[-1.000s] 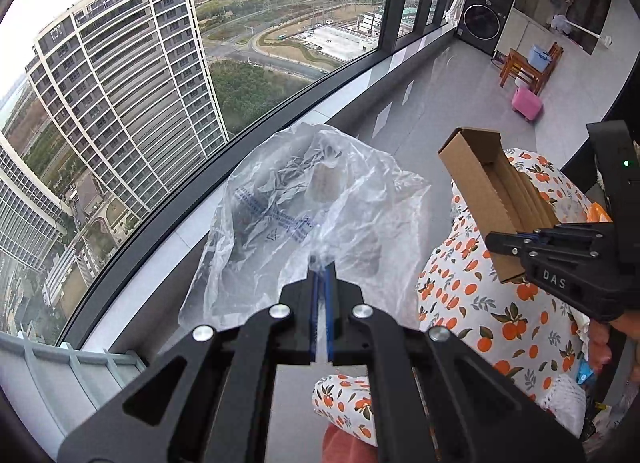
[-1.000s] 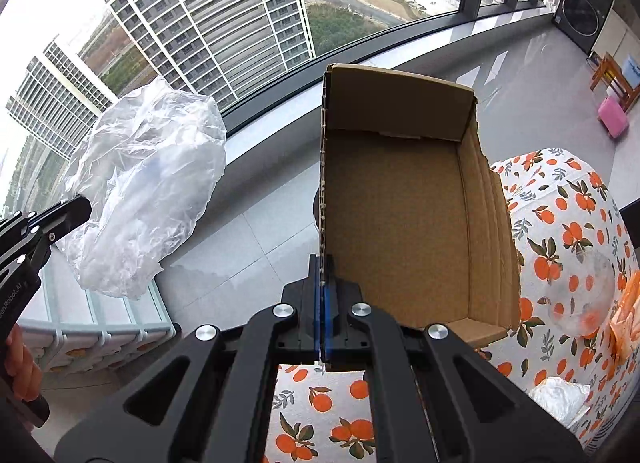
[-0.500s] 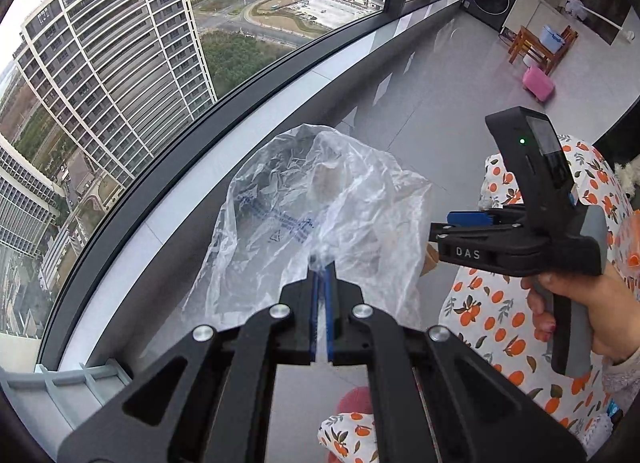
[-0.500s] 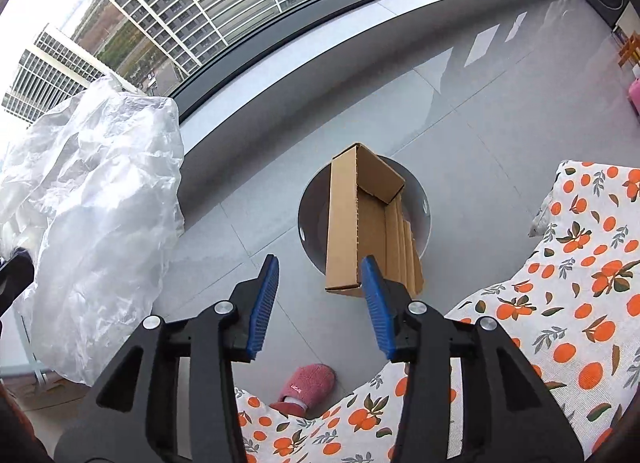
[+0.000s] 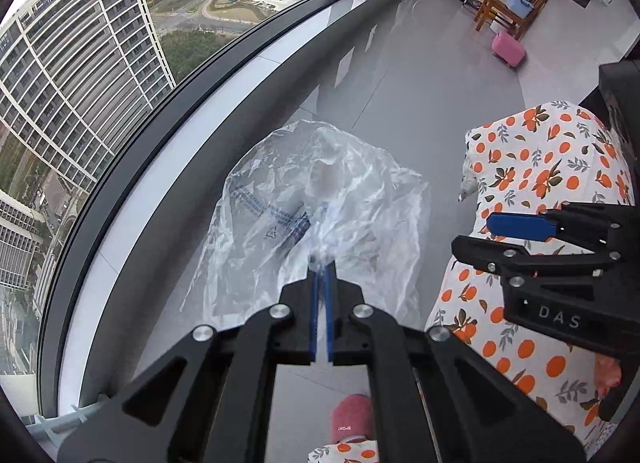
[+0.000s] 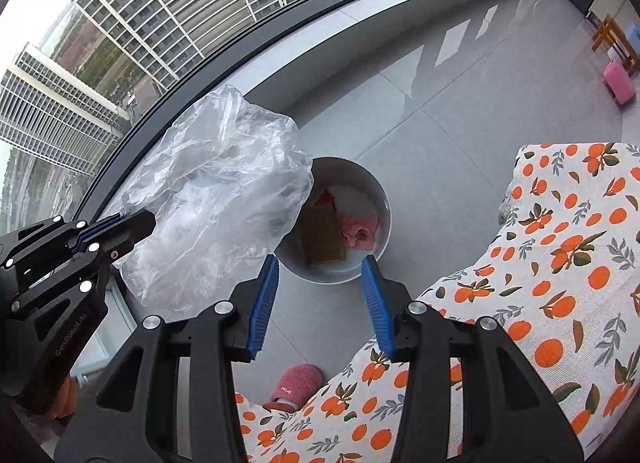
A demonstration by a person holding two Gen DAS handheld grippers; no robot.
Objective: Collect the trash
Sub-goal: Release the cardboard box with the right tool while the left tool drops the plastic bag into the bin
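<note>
My left gripper is shut on a crumpled clear plastic bag, held in the air over the grey floor. In the right wrist view the left gripper and its bag hang at the left rim of a round grey bin. The bin holds a brown cardboard box and pink trash. My right gripper is open and empty above the bin's near edge. It also shows at the right of the left wrist view.
A table with an orange-print cloth lies to the right, also in the left wrist view. A pink slipper sits on the floor below. A curved window wall runs behind. A pink stool and wooden chair stand far off.
My right gripper opened and dropped the cardboard box, which now lies in the bin. My left gripper moved the plastic bag toward the bin's rim.
</note>
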